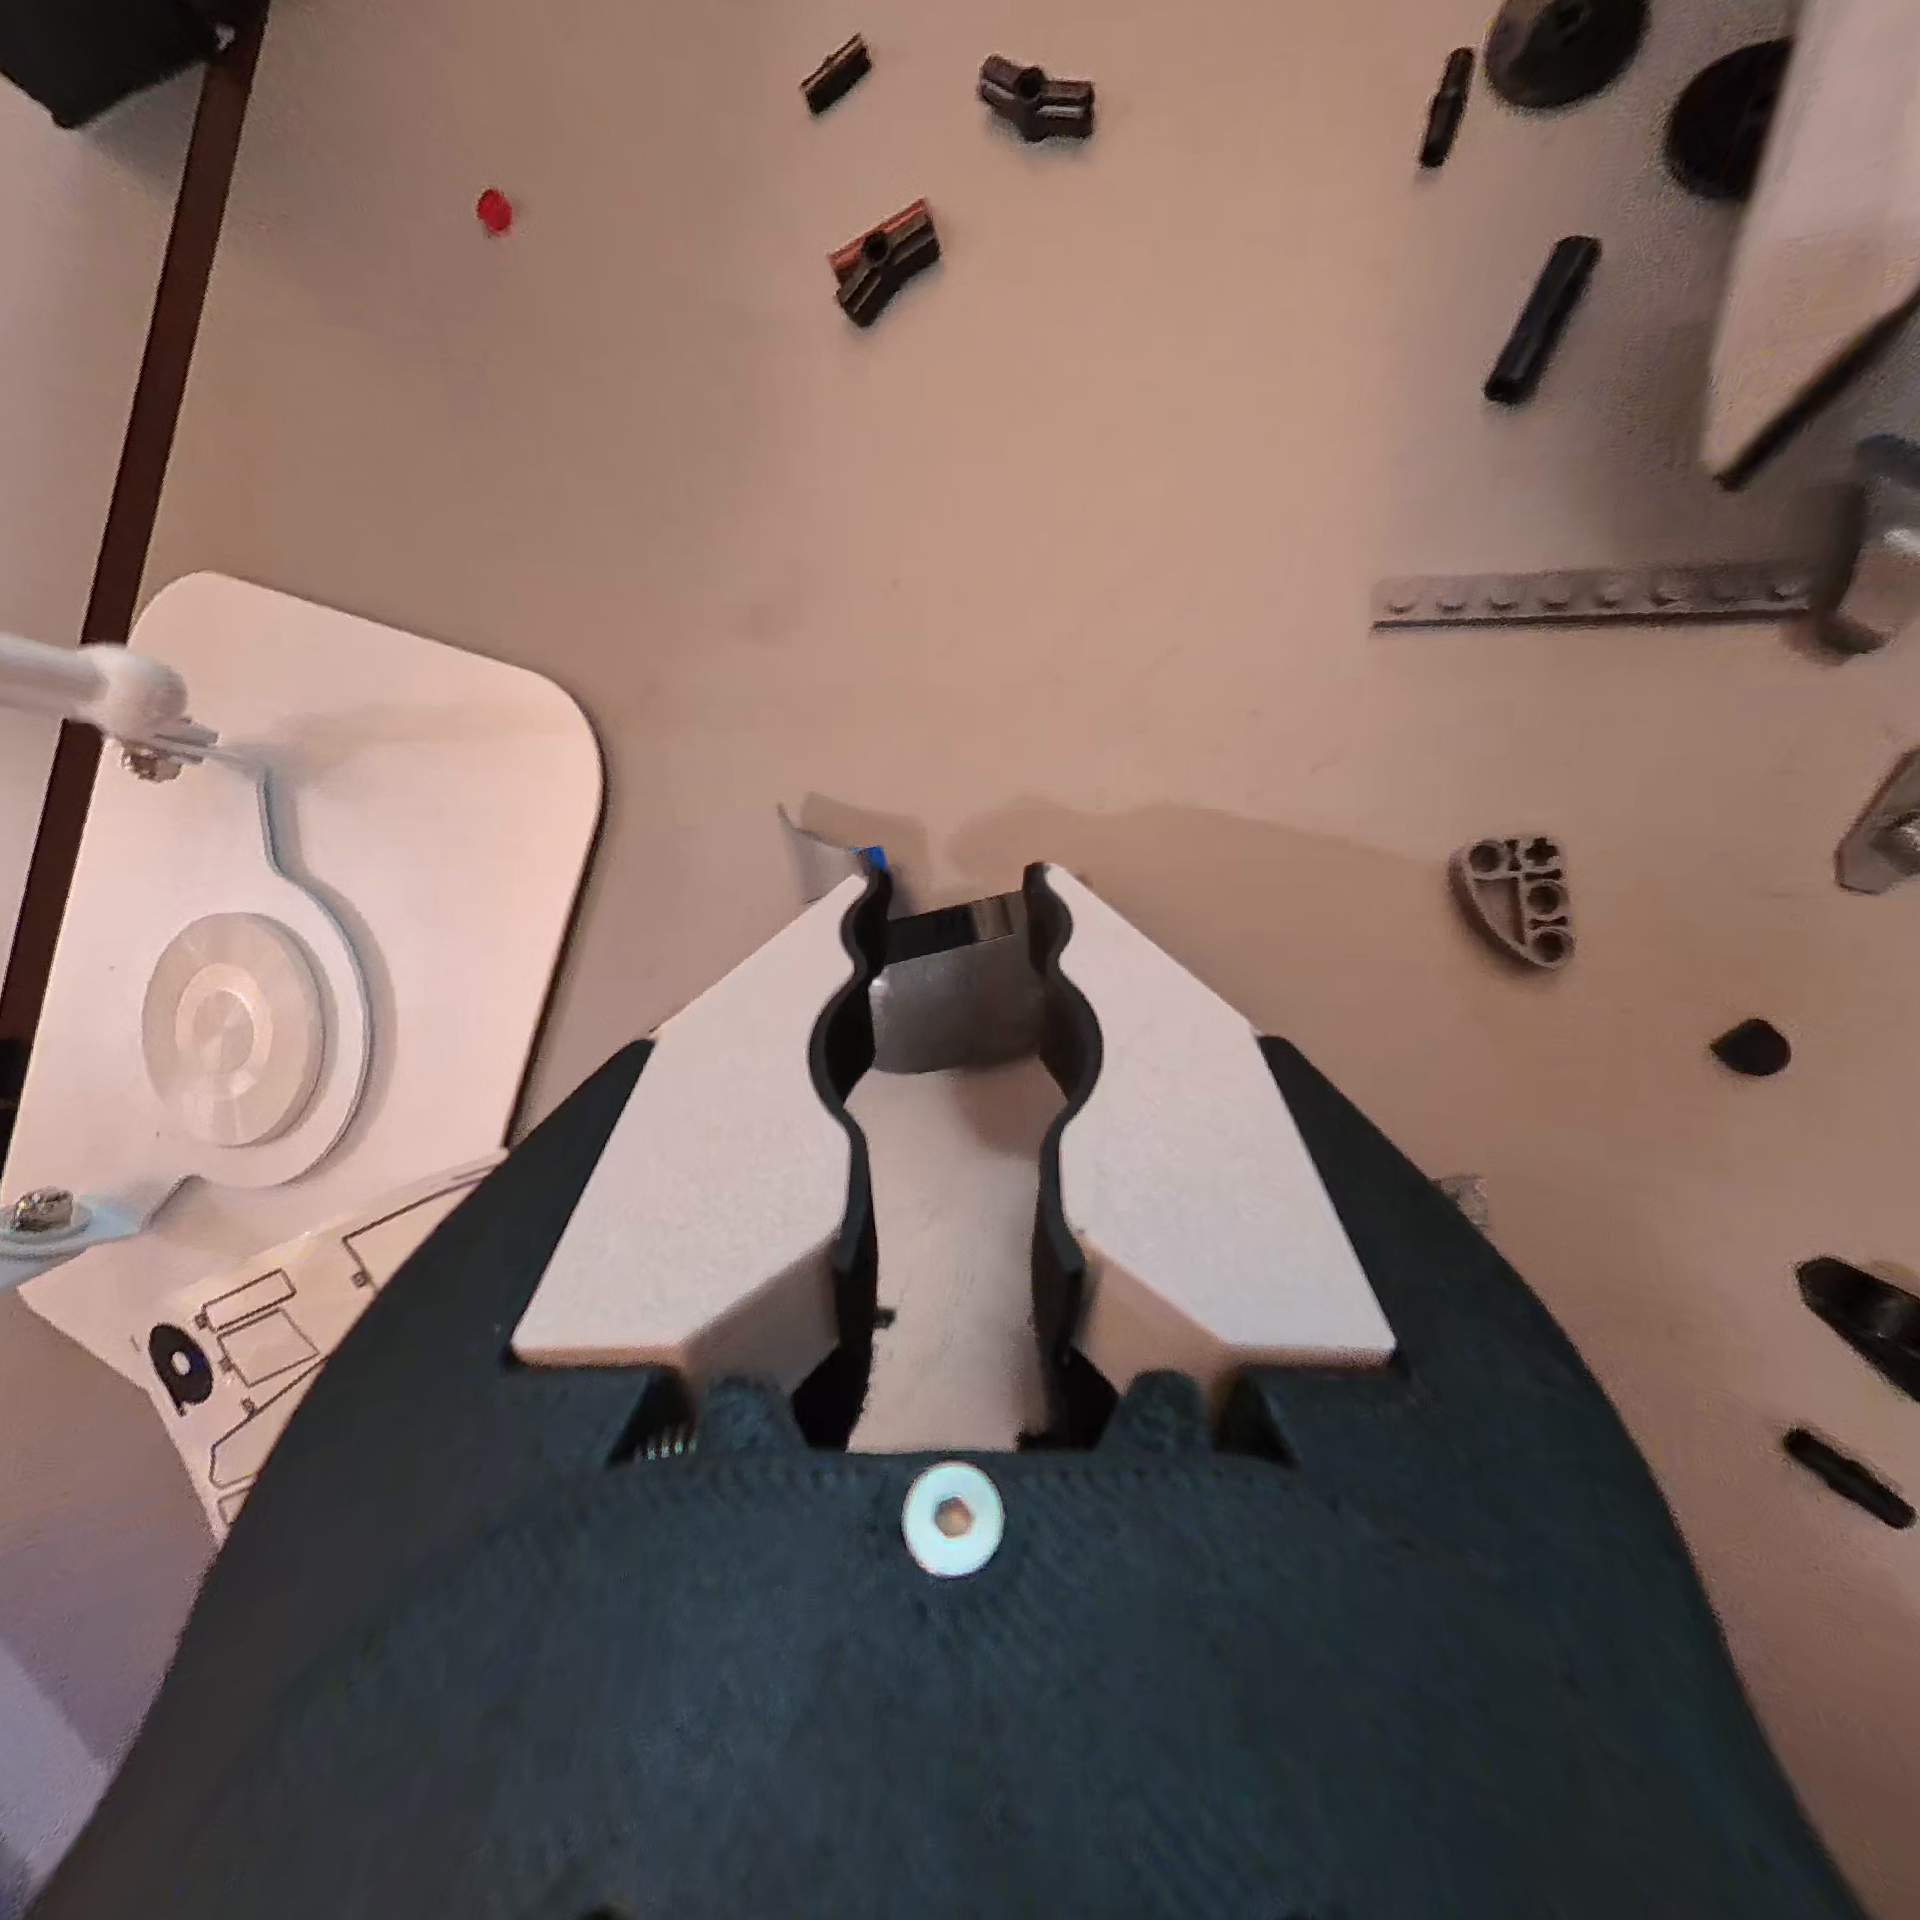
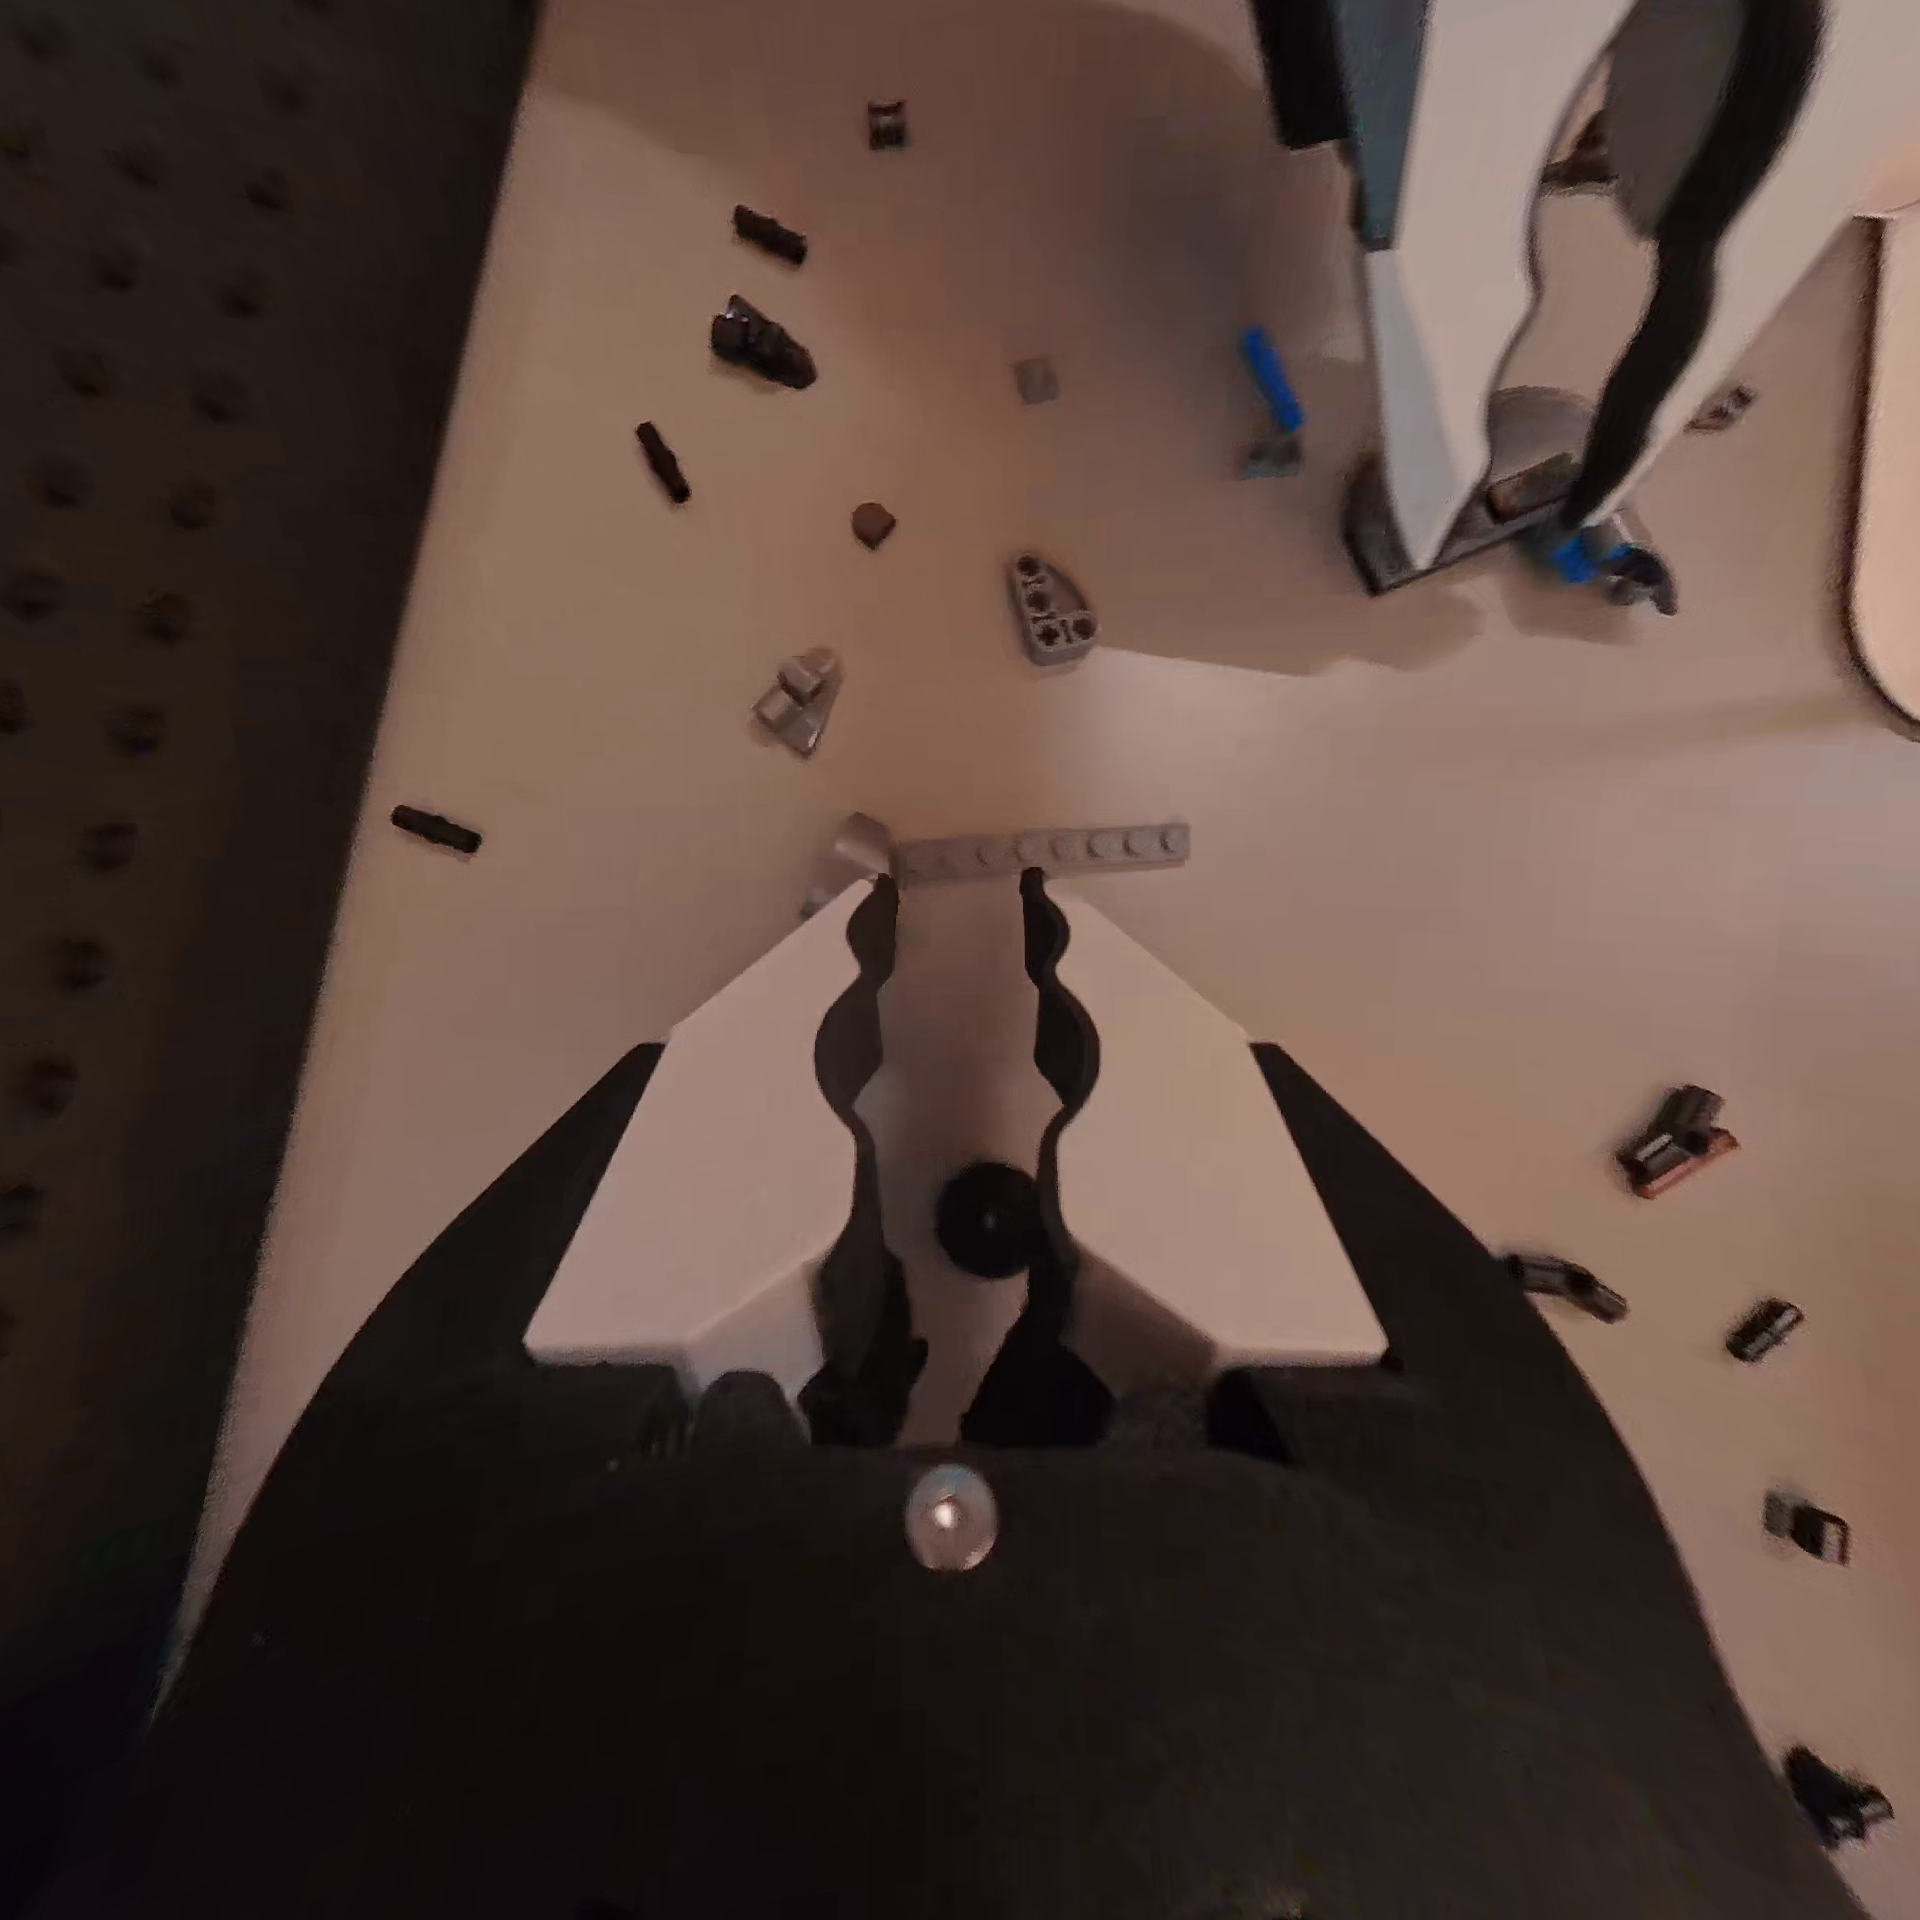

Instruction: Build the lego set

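My left gripper (image 1: 956, 883) squeezes one small grey and black lego lump (image 1: 956, 977) in the middle of its view. My right gripper (image 2: 958, 883) is clamped on one end of one long grey plate (image 2: 1039, 854), mid-frame. I count three black connector bits (image 1: 883, 260) at upper middle of the left view, one red dot (image 1: 496, 211) upper left, one grey rounded triangle piece (image 1: 1517, 899) at right.
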Motion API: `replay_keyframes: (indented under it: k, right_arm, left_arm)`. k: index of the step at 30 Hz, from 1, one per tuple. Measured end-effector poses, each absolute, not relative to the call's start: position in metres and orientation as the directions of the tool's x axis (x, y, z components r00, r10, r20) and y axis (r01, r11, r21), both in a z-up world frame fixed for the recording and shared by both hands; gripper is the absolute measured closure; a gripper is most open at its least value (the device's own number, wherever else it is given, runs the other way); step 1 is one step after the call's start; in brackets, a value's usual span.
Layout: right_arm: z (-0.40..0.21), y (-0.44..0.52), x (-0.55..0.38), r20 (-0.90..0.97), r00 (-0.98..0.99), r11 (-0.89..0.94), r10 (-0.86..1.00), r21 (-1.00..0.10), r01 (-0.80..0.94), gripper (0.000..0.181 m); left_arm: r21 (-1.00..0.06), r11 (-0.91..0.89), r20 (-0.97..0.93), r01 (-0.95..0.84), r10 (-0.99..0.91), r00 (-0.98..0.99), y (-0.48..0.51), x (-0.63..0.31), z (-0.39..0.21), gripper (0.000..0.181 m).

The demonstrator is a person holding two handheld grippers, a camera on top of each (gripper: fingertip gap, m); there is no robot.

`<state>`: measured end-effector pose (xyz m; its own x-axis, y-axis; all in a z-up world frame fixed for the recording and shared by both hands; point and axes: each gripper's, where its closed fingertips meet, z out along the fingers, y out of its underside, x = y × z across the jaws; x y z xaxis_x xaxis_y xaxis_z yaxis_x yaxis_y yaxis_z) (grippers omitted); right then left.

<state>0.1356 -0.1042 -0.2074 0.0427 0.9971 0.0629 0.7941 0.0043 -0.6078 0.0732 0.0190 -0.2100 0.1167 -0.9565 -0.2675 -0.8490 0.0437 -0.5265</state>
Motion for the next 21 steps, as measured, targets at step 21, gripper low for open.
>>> replay_keyframes:
  k: [21]
  right_arm:
    - [-0.227,-0.119,0.136,-0.013,0.000,-0.007,1.000,-0.535,0.845,0.162]
  left_arm:
    - [-0.572,-0.064,-0.289,-0.817,-0.917,0.274,0.050,0.055,-0.200,0.160]
